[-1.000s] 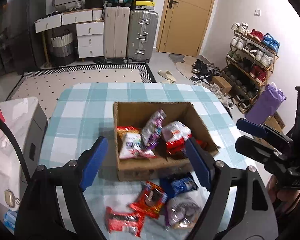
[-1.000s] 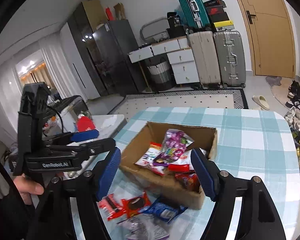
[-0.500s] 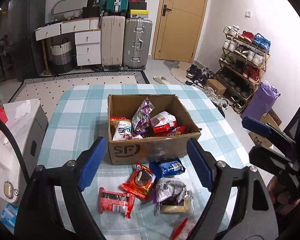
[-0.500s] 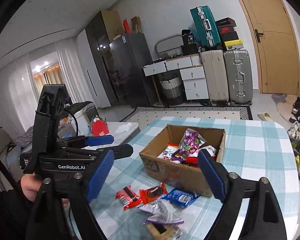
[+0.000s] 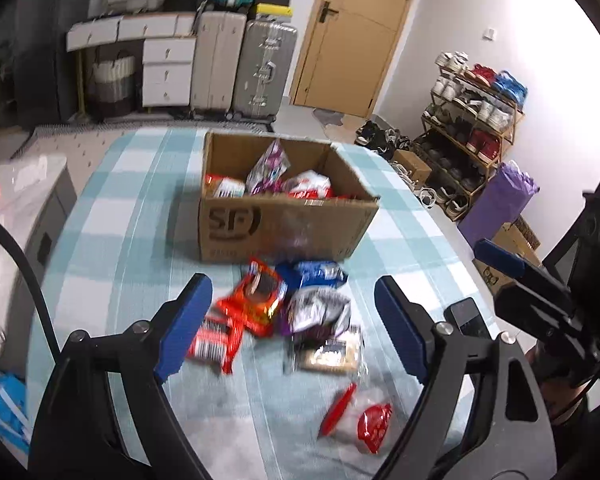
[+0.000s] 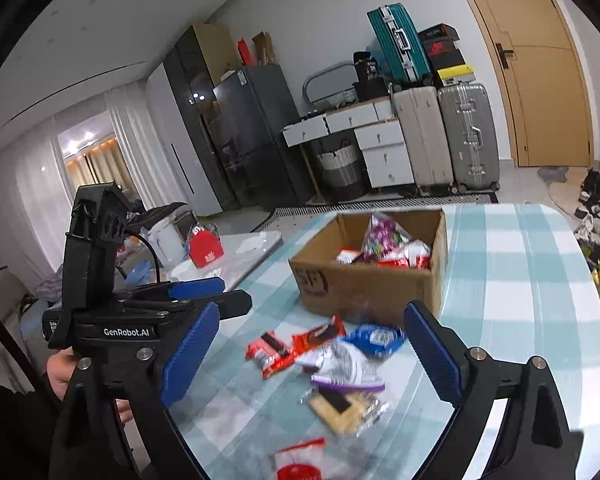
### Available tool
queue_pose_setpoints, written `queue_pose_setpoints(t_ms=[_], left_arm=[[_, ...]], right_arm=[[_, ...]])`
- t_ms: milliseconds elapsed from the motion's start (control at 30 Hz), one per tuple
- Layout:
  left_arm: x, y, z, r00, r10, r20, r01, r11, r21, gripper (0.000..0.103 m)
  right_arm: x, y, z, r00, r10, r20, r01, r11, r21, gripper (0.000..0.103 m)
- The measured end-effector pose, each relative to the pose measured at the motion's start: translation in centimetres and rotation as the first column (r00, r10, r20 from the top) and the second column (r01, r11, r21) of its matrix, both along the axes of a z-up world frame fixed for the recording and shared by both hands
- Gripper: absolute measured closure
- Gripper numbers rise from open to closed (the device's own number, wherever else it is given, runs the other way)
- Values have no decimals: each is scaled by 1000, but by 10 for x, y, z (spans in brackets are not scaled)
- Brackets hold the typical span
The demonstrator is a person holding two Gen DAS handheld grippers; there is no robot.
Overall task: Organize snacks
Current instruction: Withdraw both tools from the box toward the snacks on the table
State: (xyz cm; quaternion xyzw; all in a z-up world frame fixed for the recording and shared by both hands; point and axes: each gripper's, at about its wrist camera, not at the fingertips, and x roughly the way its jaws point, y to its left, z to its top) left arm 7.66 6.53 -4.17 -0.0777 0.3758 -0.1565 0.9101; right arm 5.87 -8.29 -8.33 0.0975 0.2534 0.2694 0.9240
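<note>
Both hand-held grippers are spread wide with nothing between their blue pads: the left gripper (image 5: 292, 328) hangs over the loose packets, and the right gripper (image 6: 312, 356) hangs over the same group from the other side.

Count, container: one open brown cardboard box (image 5: 284, 224) printed "SF" stands on the teal-and-white checked tablecloth (image 5: 112, 240). At least three packets show above its rim: one purple-and-white, two red-and-white. Its lower contents are hidden by the front wall.

Count, loose items on the cloth in front of the box, six:
- one red flat wrapper with a barcode (image 5: 214, 342), partly behind the left gripper's left finger
- one orange-red foil cookie packet (image 5: 260, 296)
- one blue cookie packet (image 5: 316, 274), just beside the box
- one silver-and-purple crumpled bag (image 5: 320, 310)
- one clear-wrapped beige cracker pack (image 5: 330, 354)
- one clear bag with red label (image 5: 364, 416), nearest the cameras and apart from the rest

Motion blur makes all packet print illegible. In the right wrist view the red-labelled bag is cut off by the frame edge.
</note>
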Motion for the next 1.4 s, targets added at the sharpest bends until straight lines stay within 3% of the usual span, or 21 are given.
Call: queue_pose_setpoints(t_ms=[100, 233, 367, 500, 800, 1167, 1400], left_arm=[[-4, 9, -17, 999, 11, -37, -12, 999, -37, 15], [-6, 19, -36, 997, 29, -71, -33, 998, -52, 14], [-7, 23, -53, 995, 38, -95, -41, 999, -31, 12], [-11, 29, -68, 992, 58, -108, -61, 998, -24, 1], [-24, 29, -97, 991, 62, -116, -62, 998, 2, 1], [-28, 39, -108, 988, 79, -132, -77, 997, 18, 1], [-31, 44, -110, 987, 82, -141, -80, 997, 20, 1]], right_arm=[[-10, -1, -12, 1000, -16, -8, 16, 1000, 0, 6], [-13, 3, -31, 999, -9, -40, 8, 1000, -26, 6], [-19, 12, -51, 997, 20, -75, -26, 996, -81, 4], [-24, 21, -72, 992, 49, -114, -61, 993, -105, 3], [-26, 51, -117, 967, 121, -223, -159, 974, -164, 3], [-27, 67, -146, 951, 115, -286, -180, 961, -211, 3], [-24, 71, -154, 953, 96, -287, -171, 954, -246, 23]])
